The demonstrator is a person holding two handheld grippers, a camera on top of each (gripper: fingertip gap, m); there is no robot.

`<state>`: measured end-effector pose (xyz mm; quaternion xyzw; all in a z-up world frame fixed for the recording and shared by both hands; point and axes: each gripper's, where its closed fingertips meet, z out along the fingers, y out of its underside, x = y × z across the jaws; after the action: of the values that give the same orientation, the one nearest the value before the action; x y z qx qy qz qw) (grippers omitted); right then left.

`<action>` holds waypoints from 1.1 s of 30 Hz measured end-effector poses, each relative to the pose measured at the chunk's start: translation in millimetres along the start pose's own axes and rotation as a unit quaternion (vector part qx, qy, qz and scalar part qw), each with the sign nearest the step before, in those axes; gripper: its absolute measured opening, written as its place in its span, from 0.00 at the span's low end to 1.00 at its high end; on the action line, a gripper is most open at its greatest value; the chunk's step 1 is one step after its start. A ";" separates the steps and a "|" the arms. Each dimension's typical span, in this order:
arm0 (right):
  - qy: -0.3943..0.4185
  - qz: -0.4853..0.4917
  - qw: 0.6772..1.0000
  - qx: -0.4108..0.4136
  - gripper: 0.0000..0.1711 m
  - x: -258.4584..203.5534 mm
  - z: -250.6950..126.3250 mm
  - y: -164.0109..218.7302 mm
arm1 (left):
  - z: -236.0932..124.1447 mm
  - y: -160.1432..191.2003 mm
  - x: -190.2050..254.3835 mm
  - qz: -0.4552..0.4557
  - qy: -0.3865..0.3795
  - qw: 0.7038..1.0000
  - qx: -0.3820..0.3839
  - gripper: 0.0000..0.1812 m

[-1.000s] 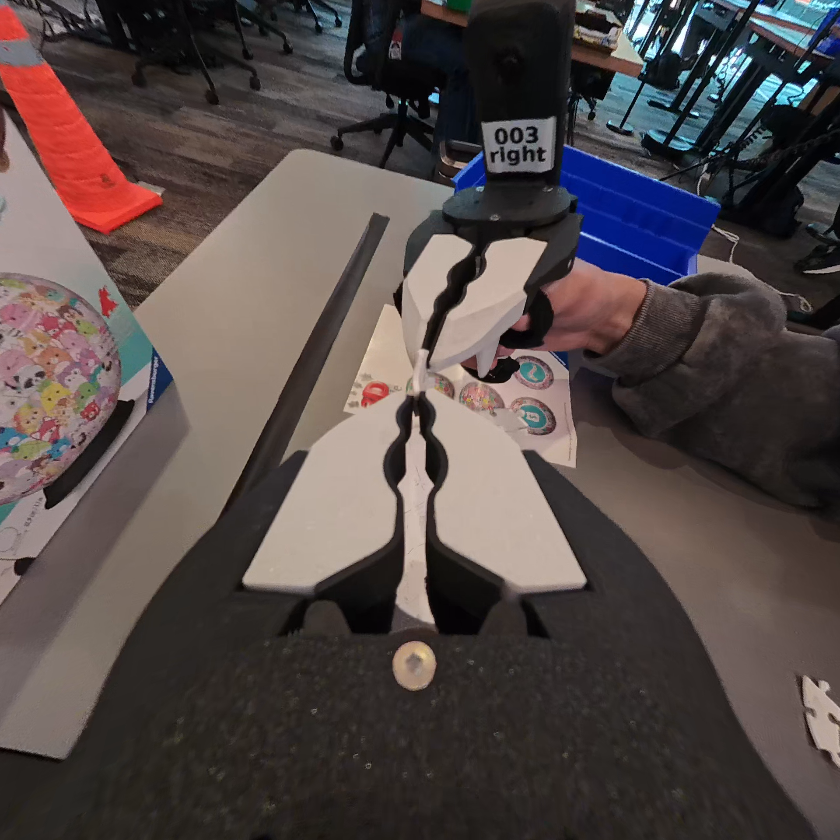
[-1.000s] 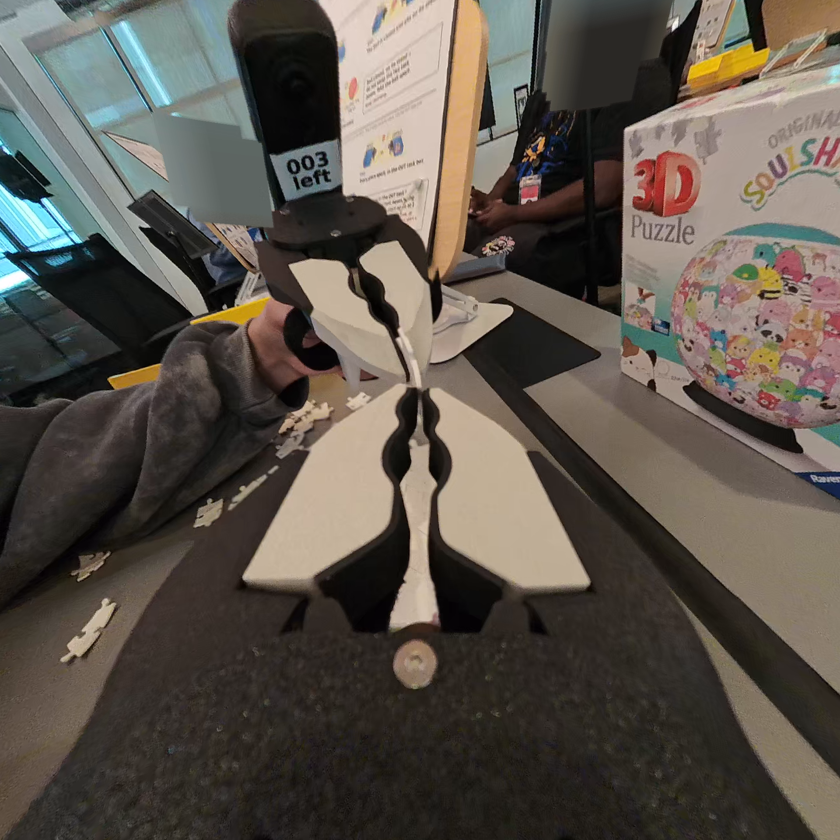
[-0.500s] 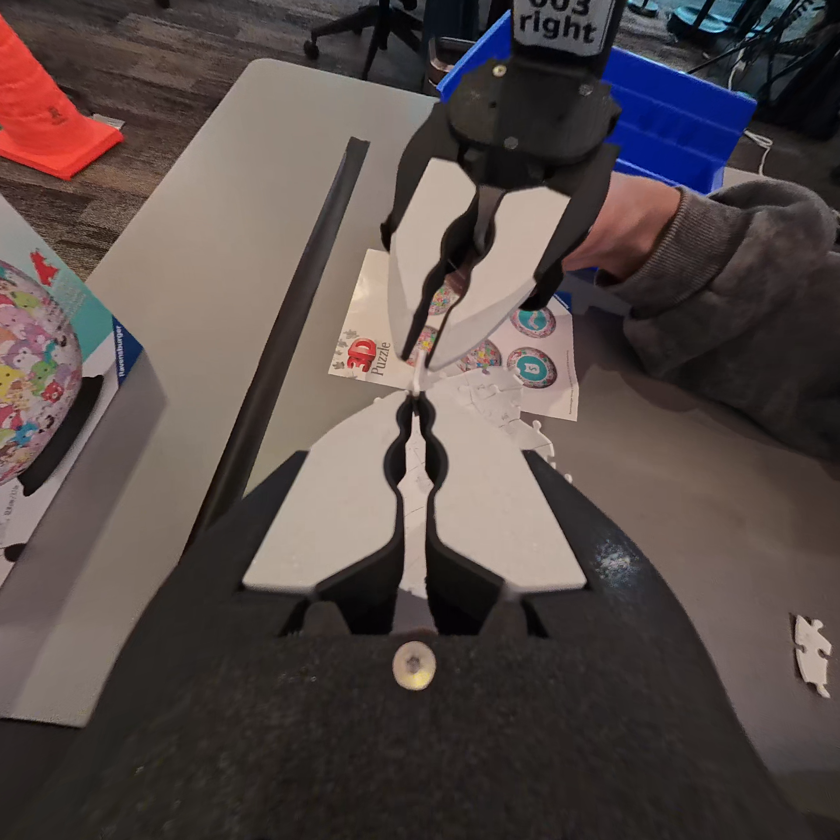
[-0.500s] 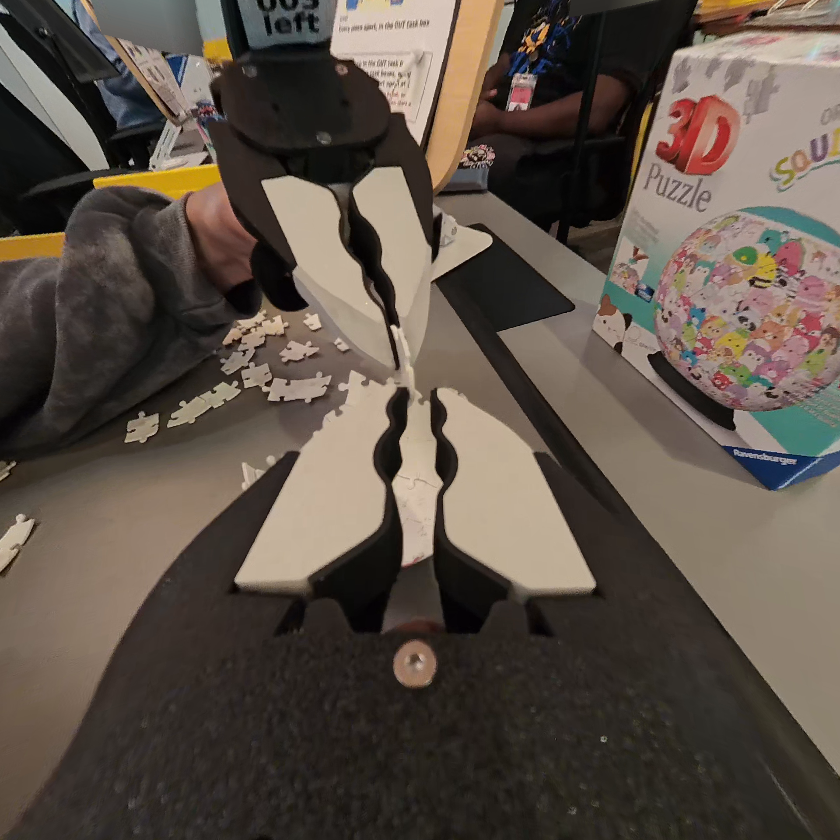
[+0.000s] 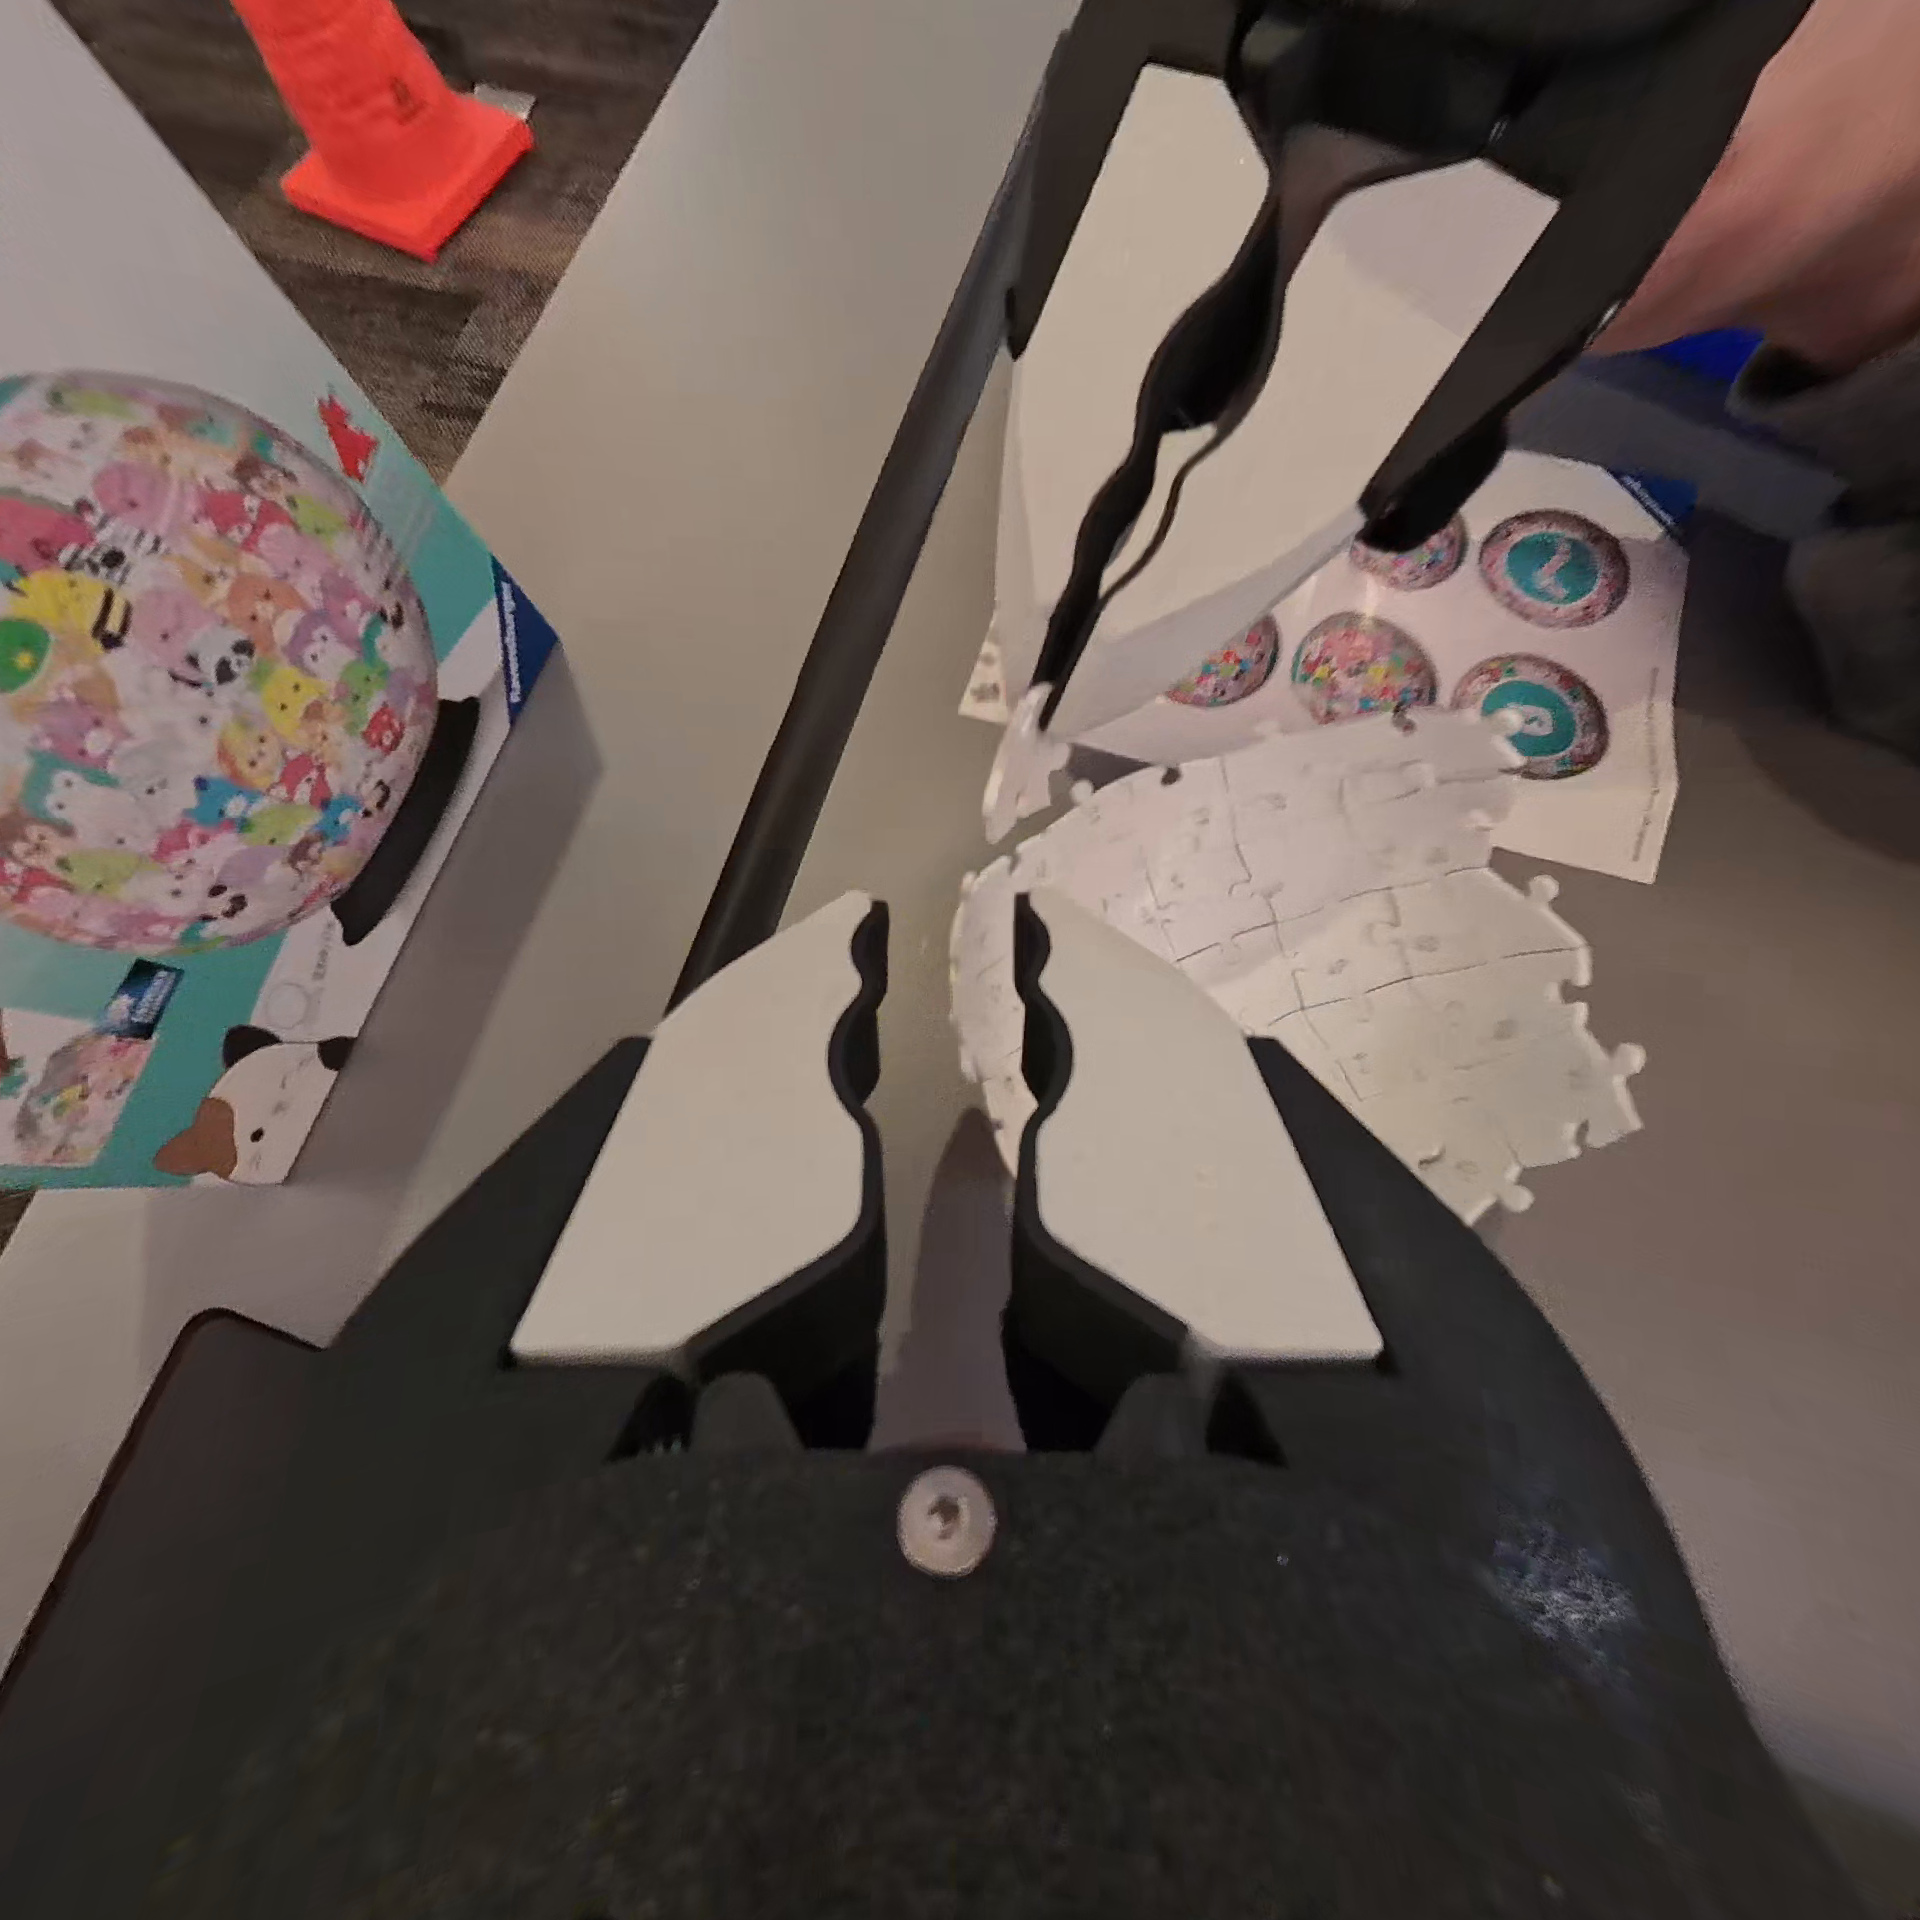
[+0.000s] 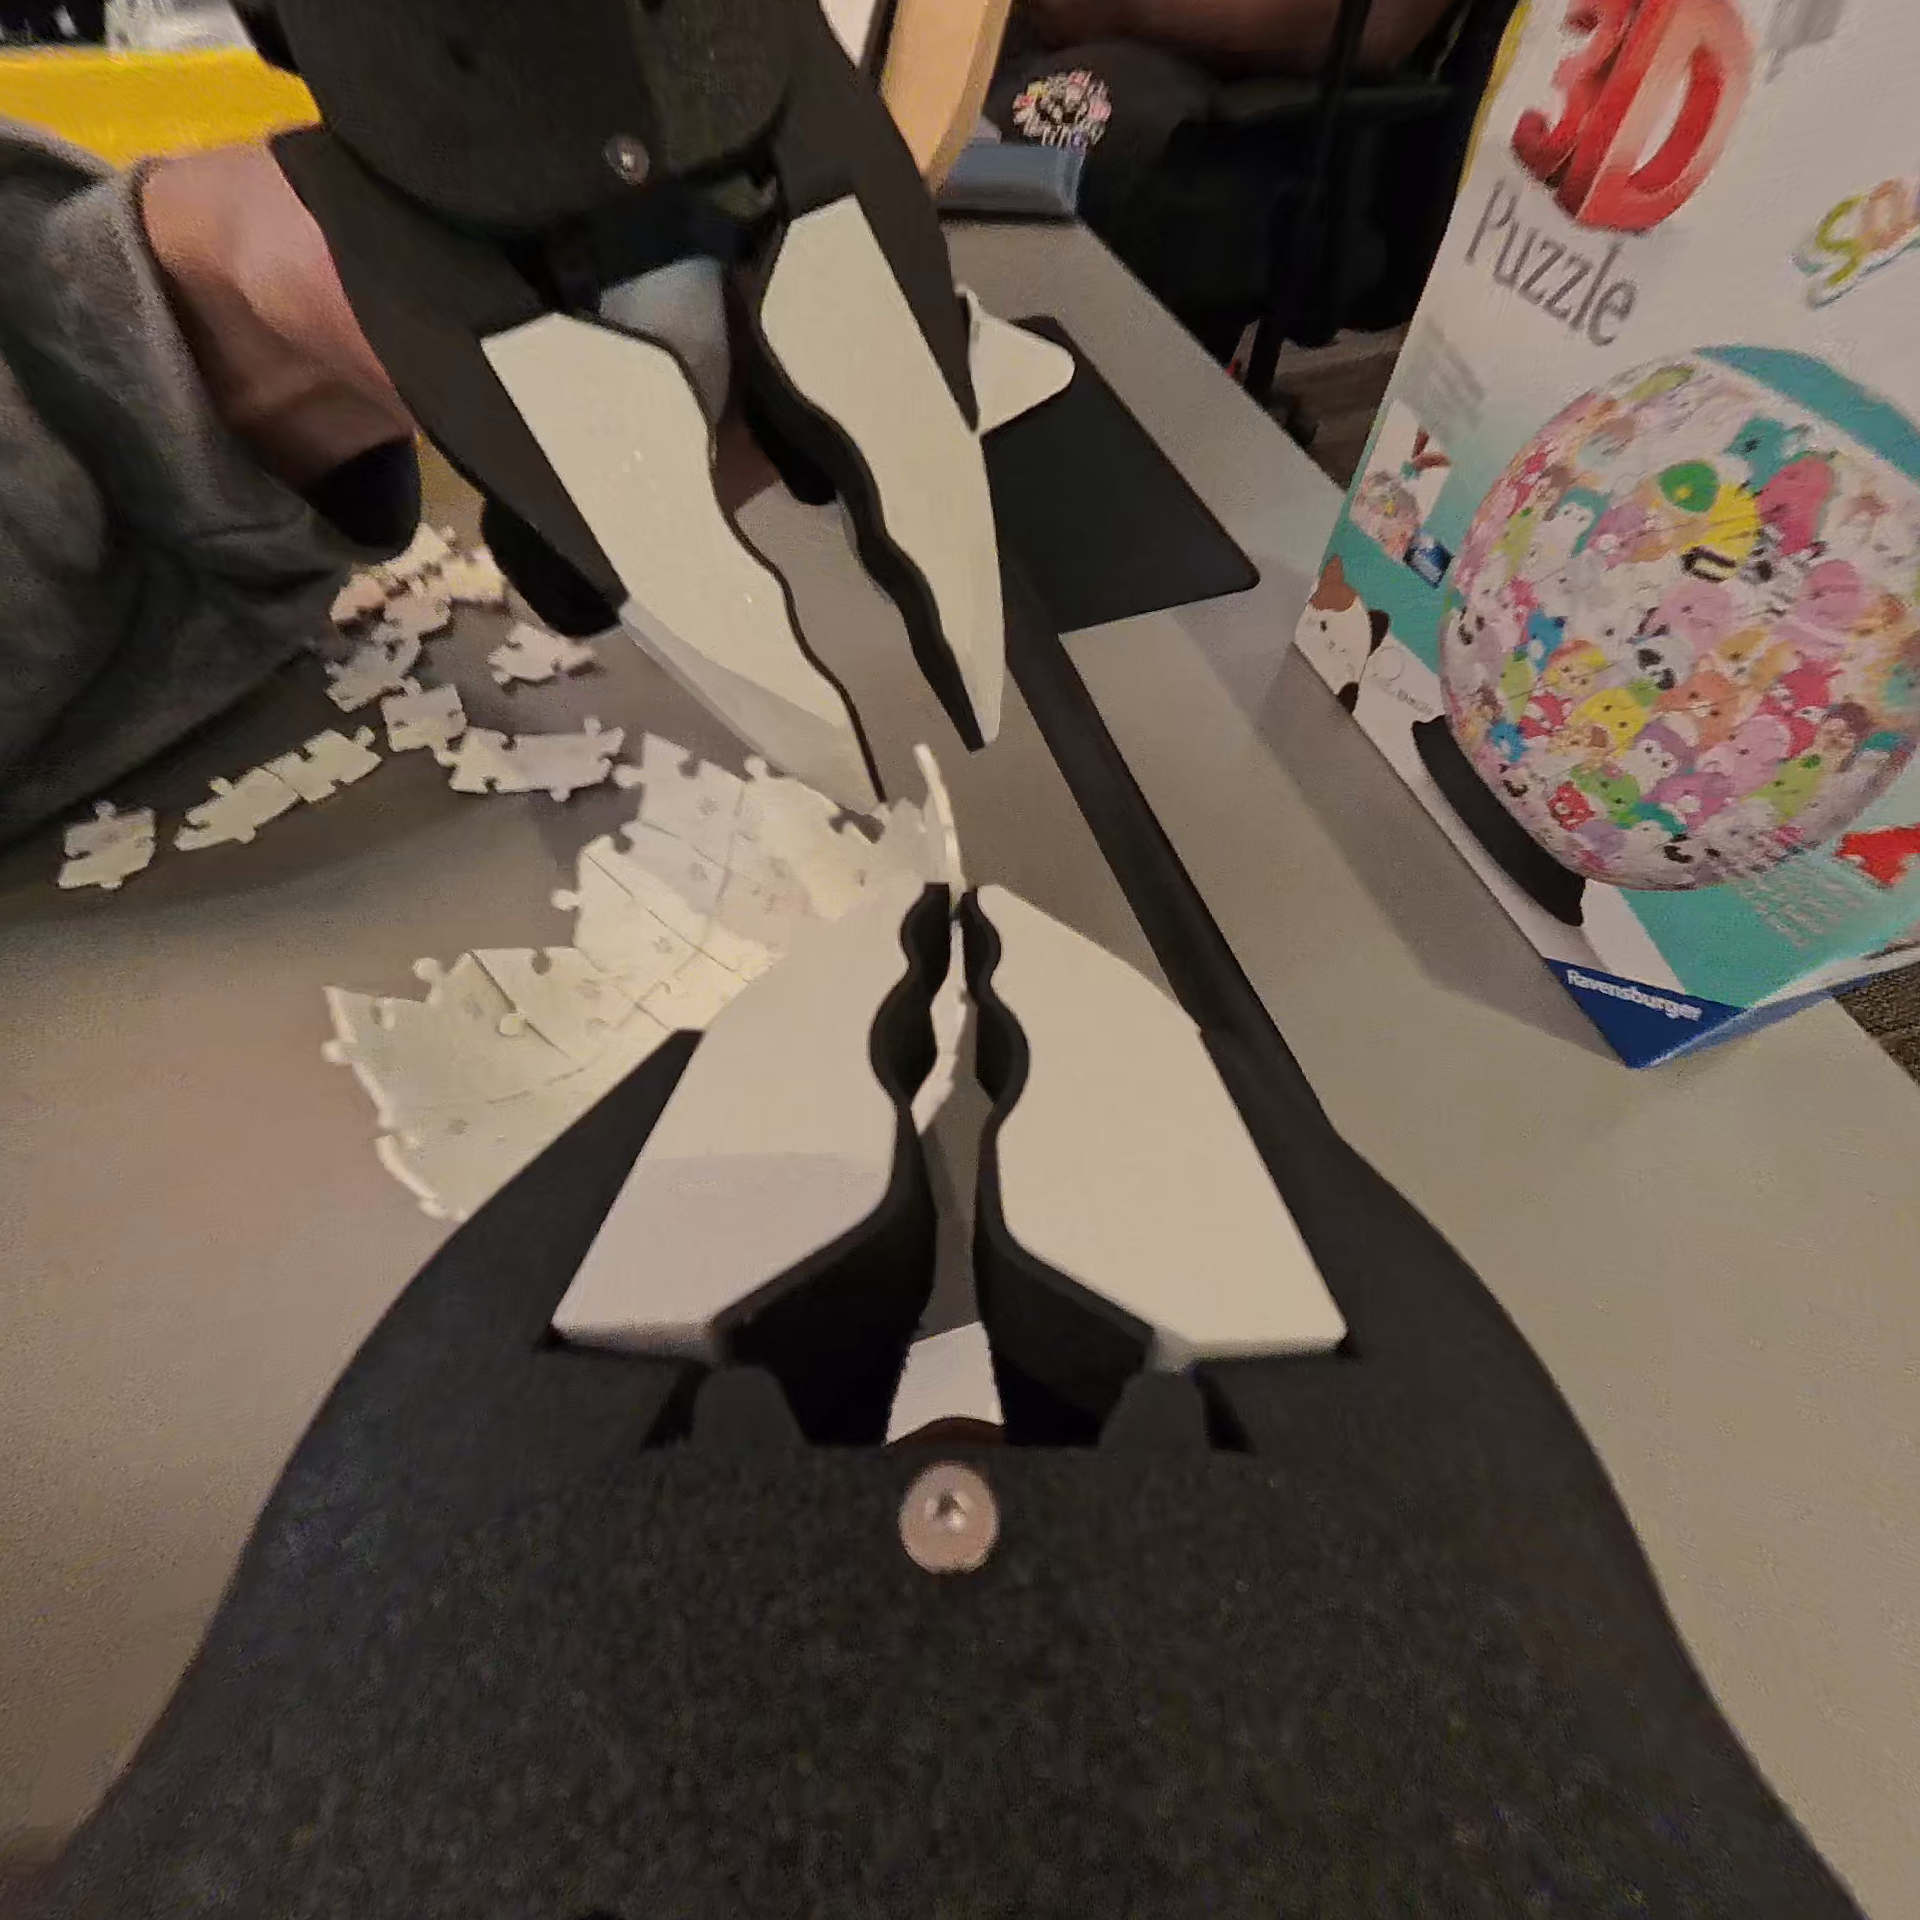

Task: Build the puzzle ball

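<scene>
A curved white section of joined puzzle pieces (image 5: 1299,935) rests on the grey table, just right of my left gripper (image 5: 948,906). That gripper is open and empty, and its right finger lies over the section's near edge. My right gripper (image 5: 1042,709) comes in from the top and is shut on a single white puzzle piece (image 5: 1023,769), held against the section's far left edge. In the right wrist view the right gripper (image 6: 956,896) pinches that piece (image 6: 935,821). The section (image 6: 623,987) lies to its left, and the open left gripper (image 6: 928,769) hangs just beyond.
The puzzle box (image 5: 208,675) stands to the left, and at the right in the right wrist view (image 6: 1662,675). Several loose pieces (image 6: 416,717) lie near a grey sleeve. An instruction sheet (image 5: 1507,665) lies under the section's far side. A black strip (image 5: 831,623) crosses the table. Less than 4 cm separates the two grippers' tips.
Both grippers have dropped toward the table. My left gripper has opened and let go of the joined section, which now rests on the table. My right gripper stays shut on its piece.
</scene>
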<state>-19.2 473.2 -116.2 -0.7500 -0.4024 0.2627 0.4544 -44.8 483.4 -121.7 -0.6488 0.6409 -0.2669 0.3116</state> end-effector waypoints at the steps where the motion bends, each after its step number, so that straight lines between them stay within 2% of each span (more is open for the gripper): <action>1: -0.002 -0.010 1.000 -0.006 0.01 1.4 6.4 3.3 | 2.9 2.8 -0.8 -0.002 0.004 1.000 -0.004 0.12; 9: -0.046 -0.022 0.999 0.005 0.01 -0.5 17.4 5.5 | 17.1 6.0 -0.9 0.000 0.023 1.000 -0.017 0.12; 33: -0.033 -0.044 0.998 -0.005 0.01 5.5 20.9 12.2 | 19.7 11.1 -3.7 -0.009 0.022 0.999 -0.031 0.10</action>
<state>-27.7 484.5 -136.6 -0.7248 -0.4510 0.2653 0.4482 -37.6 488.5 -142.9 -0.6580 0.6496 -0.2641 0.2742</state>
